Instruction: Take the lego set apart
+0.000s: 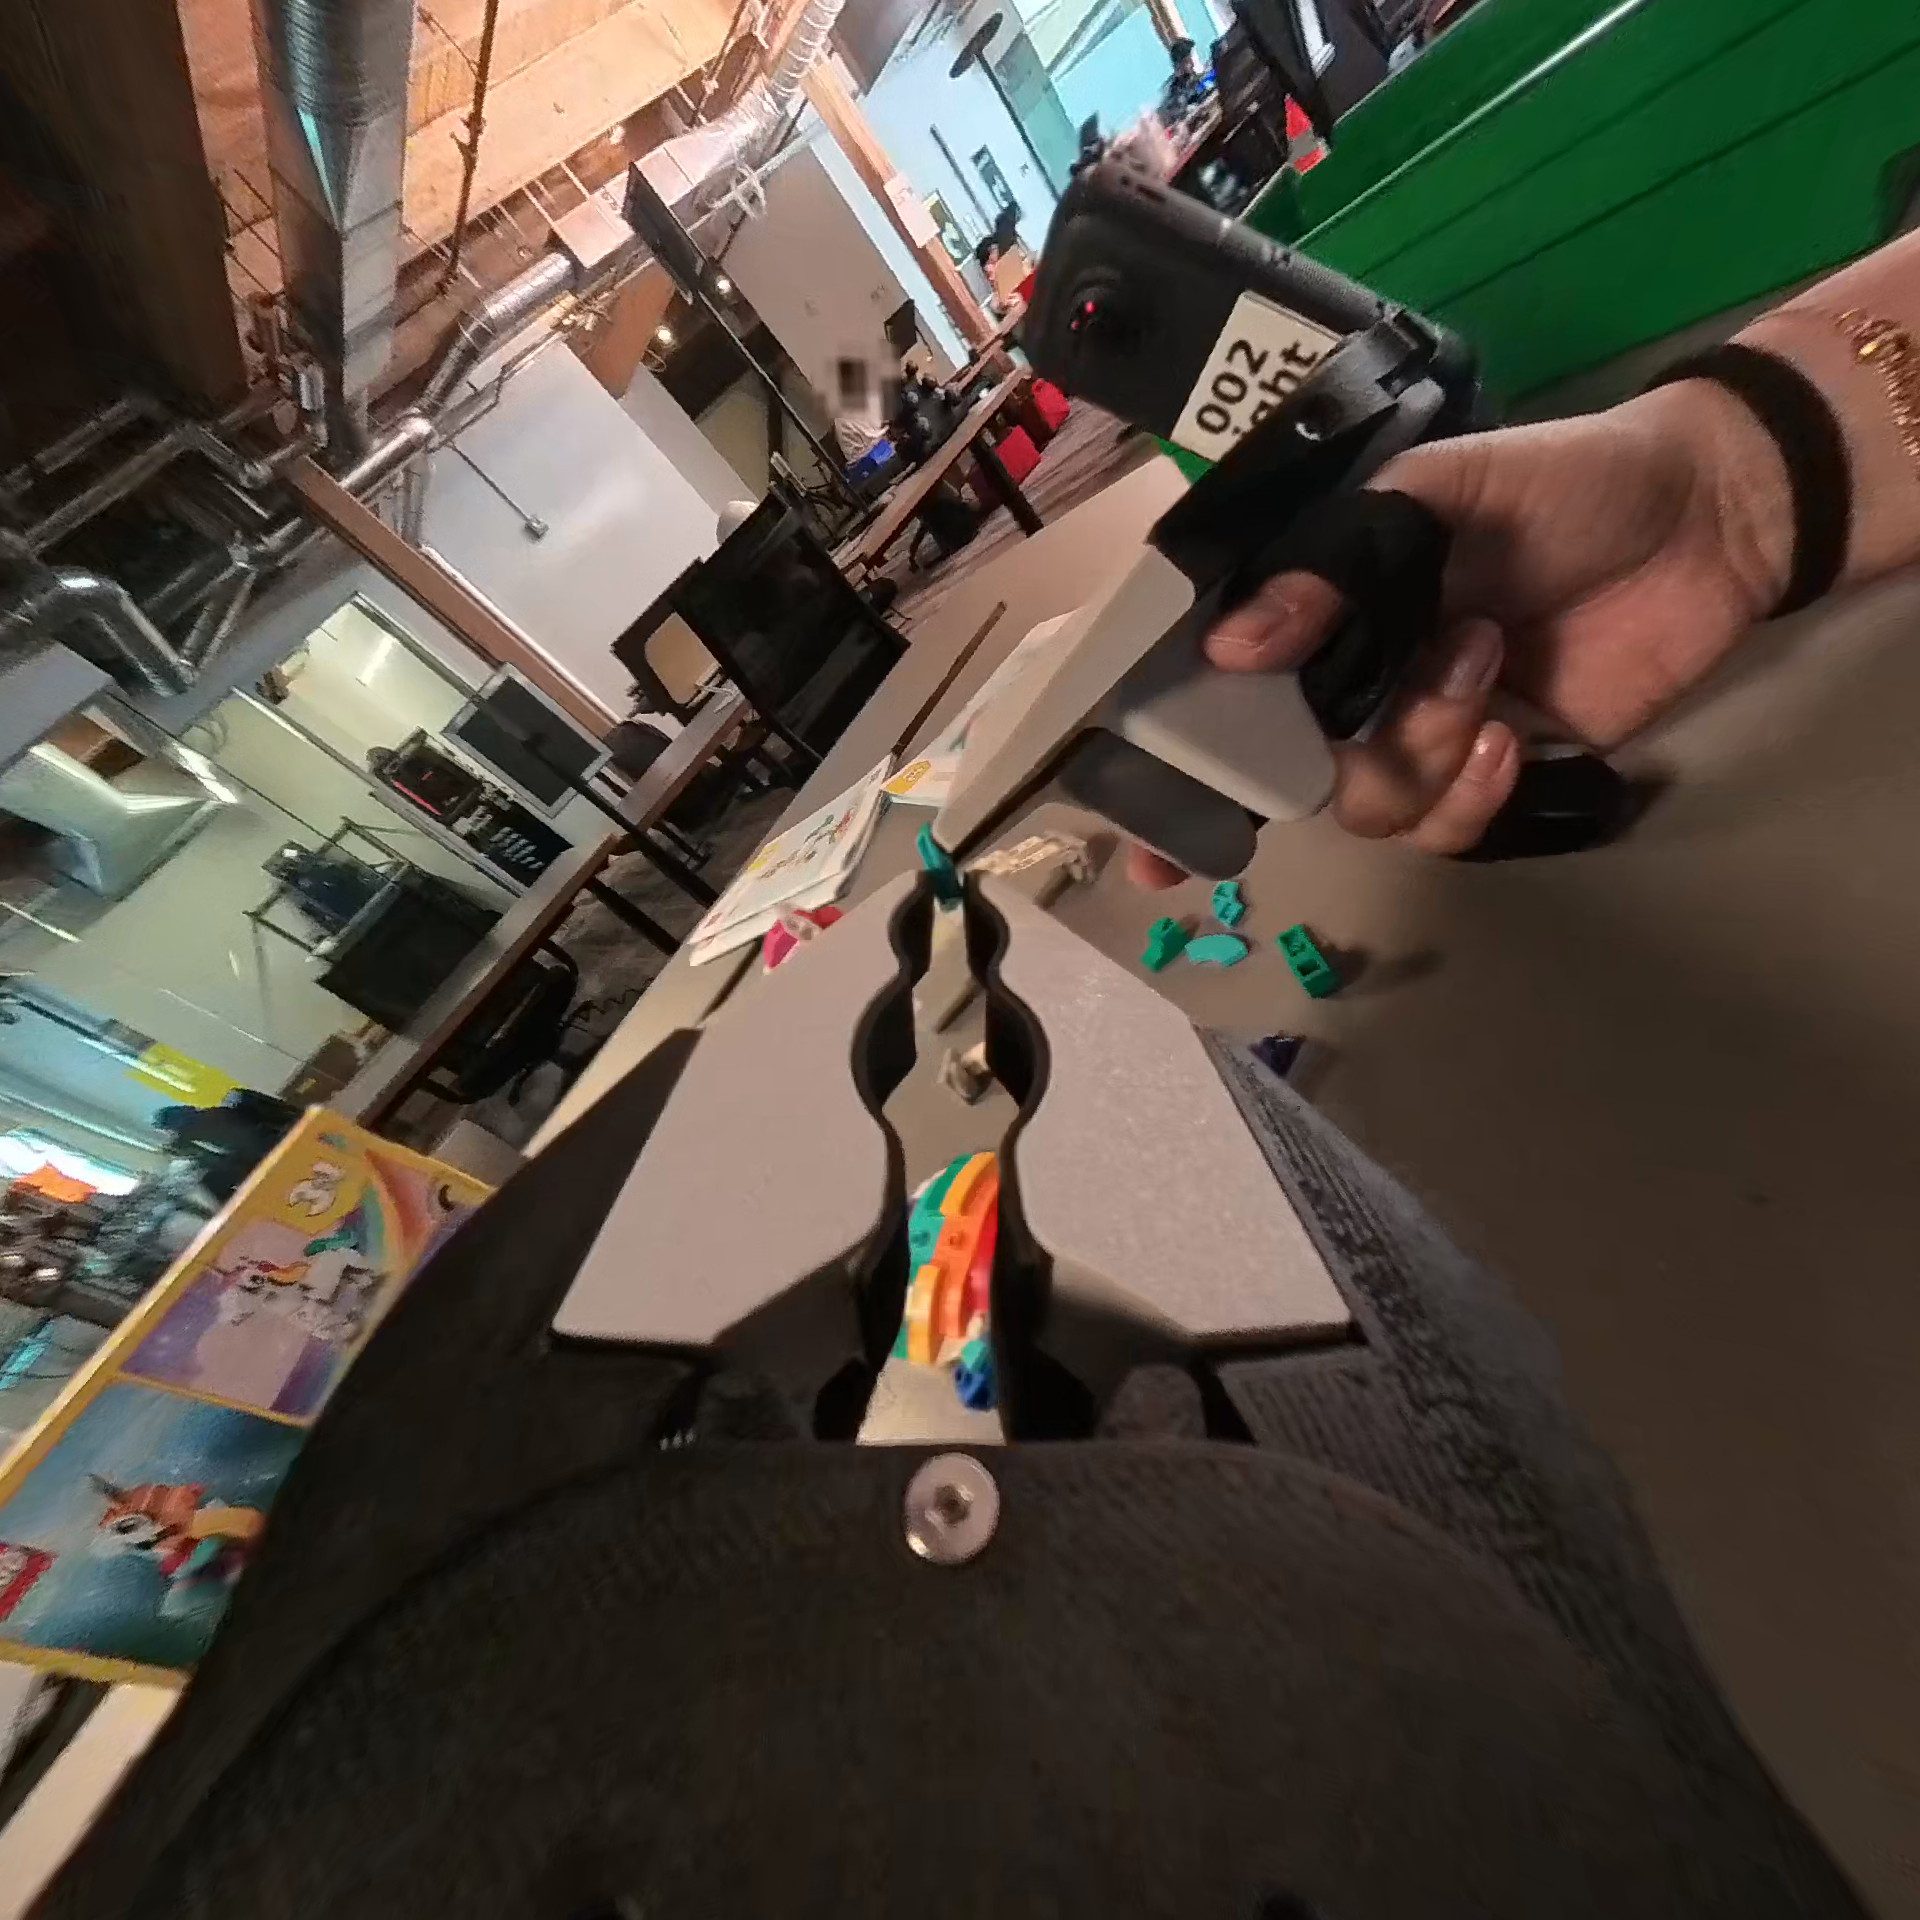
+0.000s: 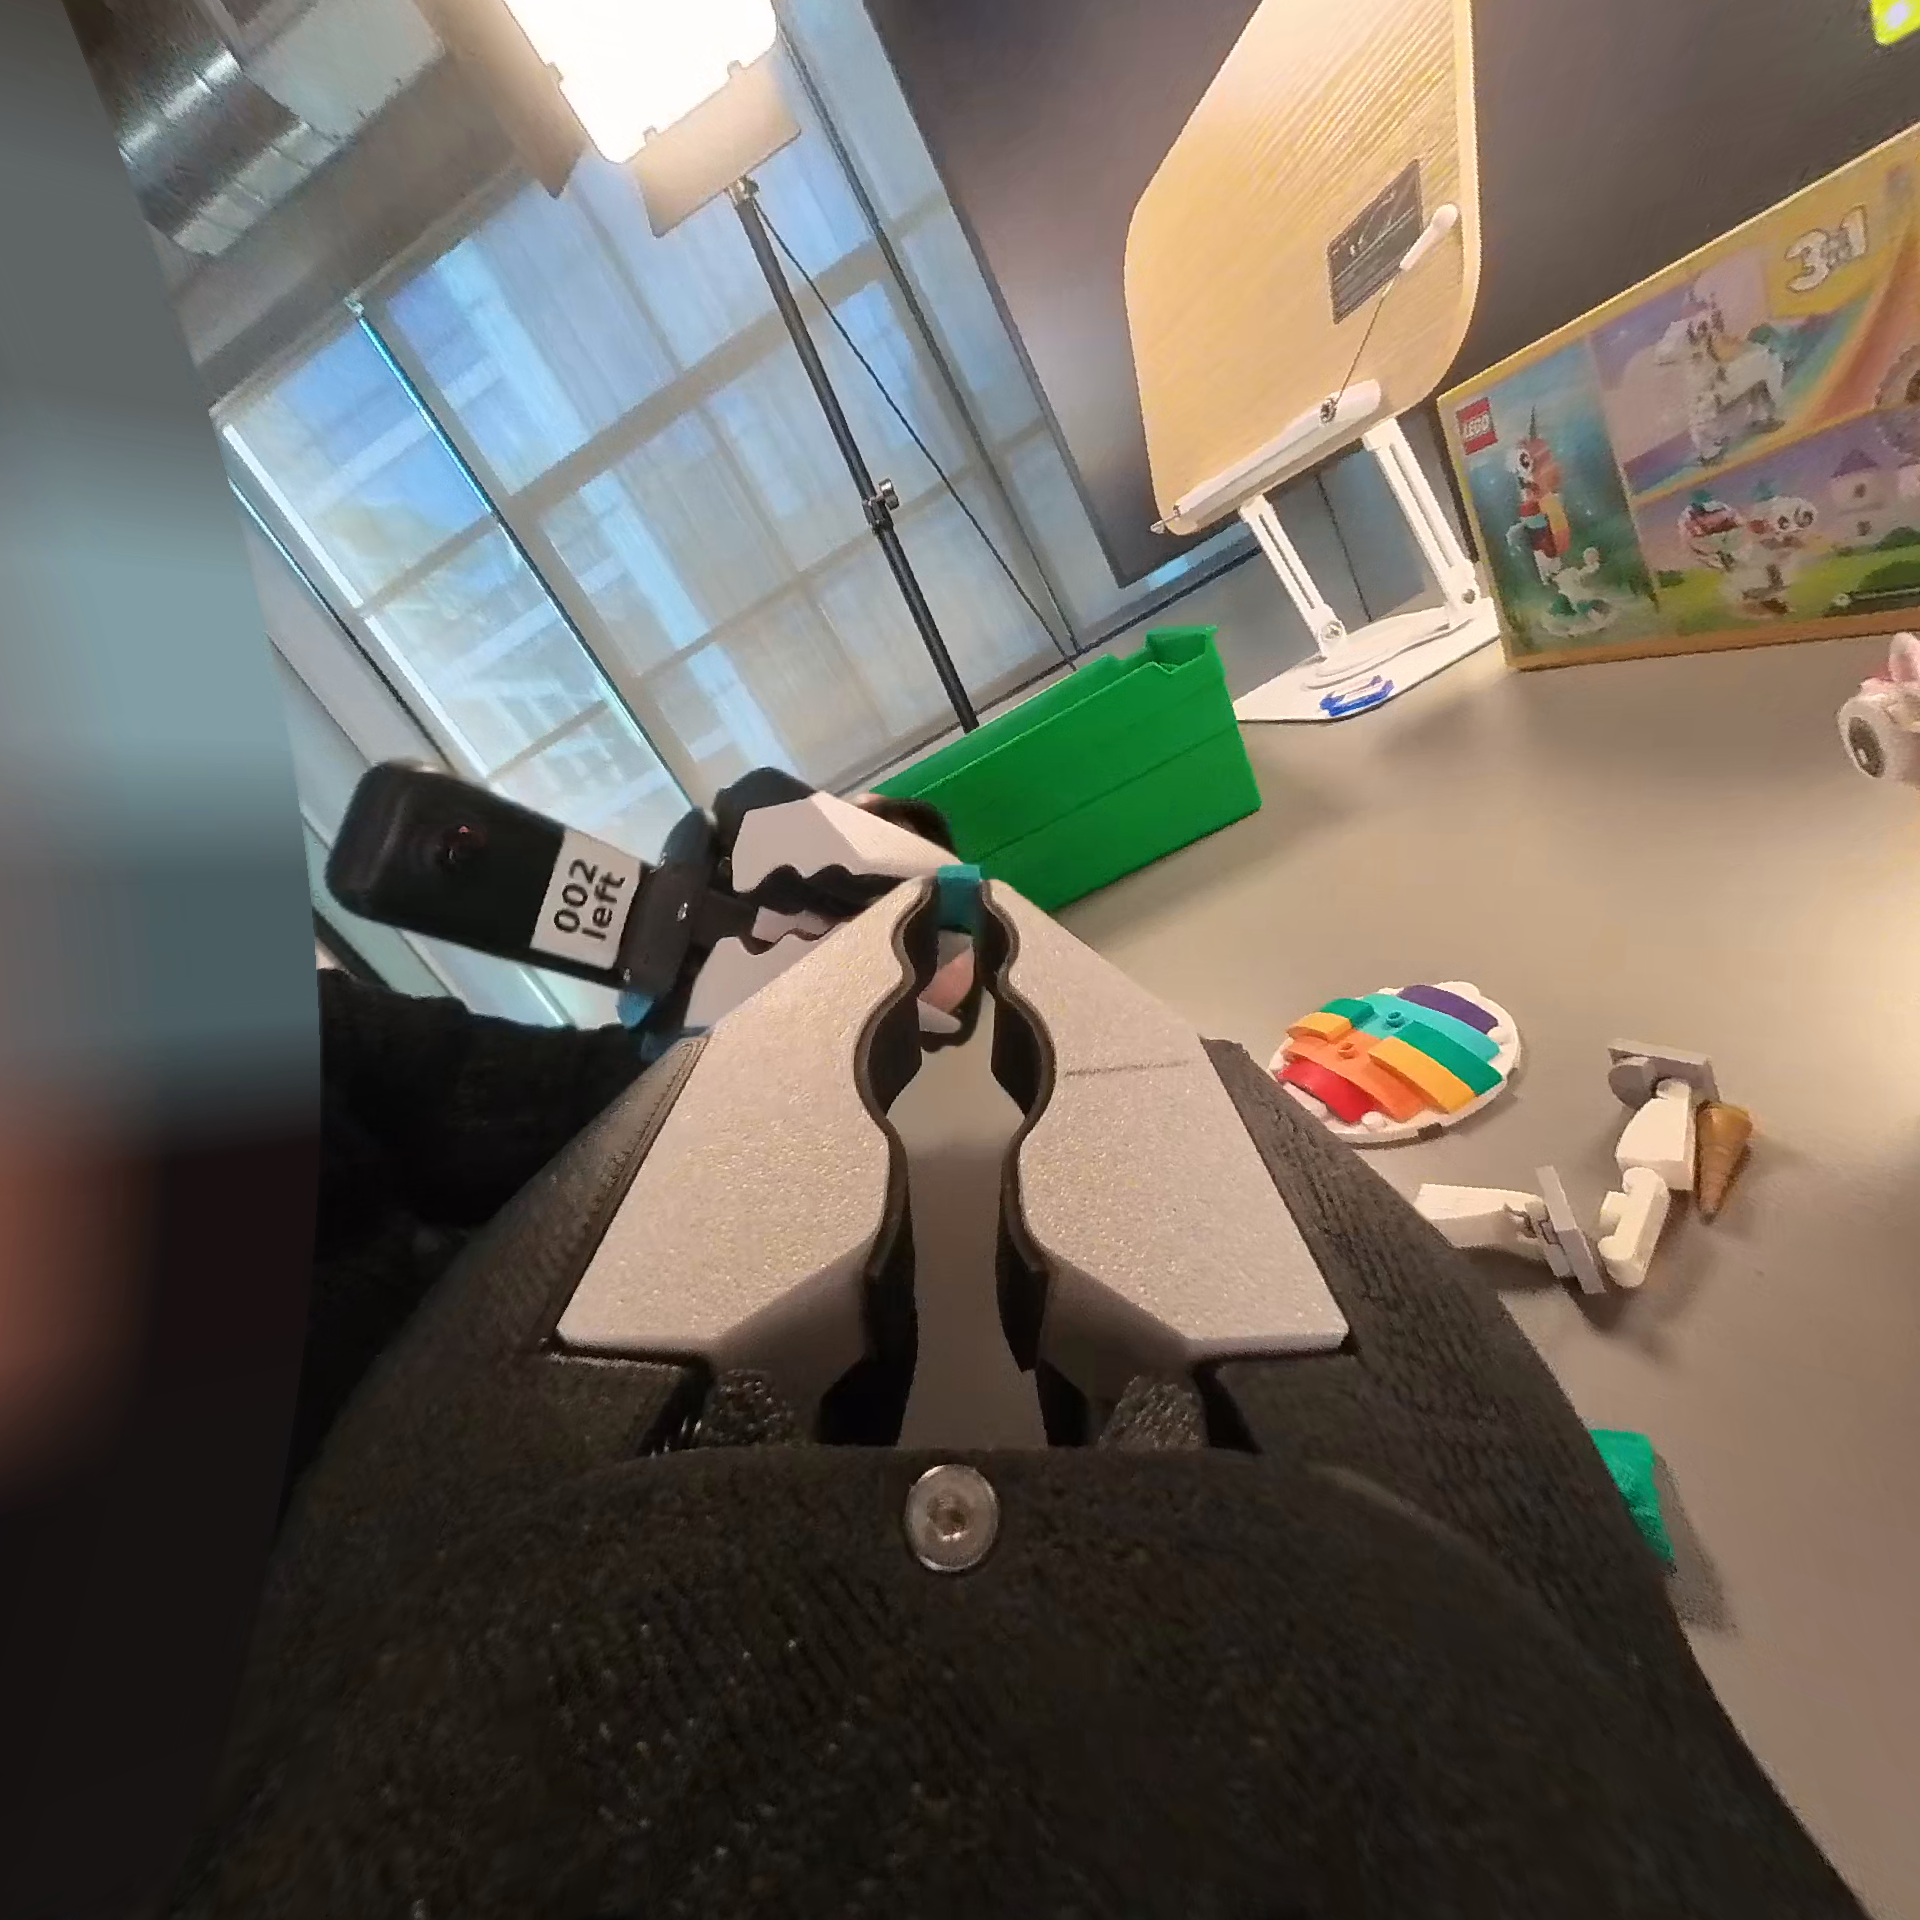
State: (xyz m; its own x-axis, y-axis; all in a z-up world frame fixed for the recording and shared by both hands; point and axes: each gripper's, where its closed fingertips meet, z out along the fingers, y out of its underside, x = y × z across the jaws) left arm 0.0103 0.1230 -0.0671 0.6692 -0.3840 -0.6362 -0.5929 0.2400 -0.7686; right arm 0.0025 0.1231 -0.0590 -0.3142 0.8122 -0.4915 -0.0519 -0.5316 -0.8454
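While both my left hand-held gripper (image 1: 943,883) and right hand-held gripper (image 2: 961,902) pinch one teal brick (image 2: 957,896) mid-air, loose teal pieces (image 1: 1226,940) dot the desk (image 1: 1558,1143); rainbow plate (image 2: 1392,1055) remains assembled.

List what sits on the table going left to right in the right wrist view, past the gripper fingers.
Green plastic bin → round white plate of rainbow curved bricks → white and grey jointed brick limbs → tan cone-shaped horn piece.
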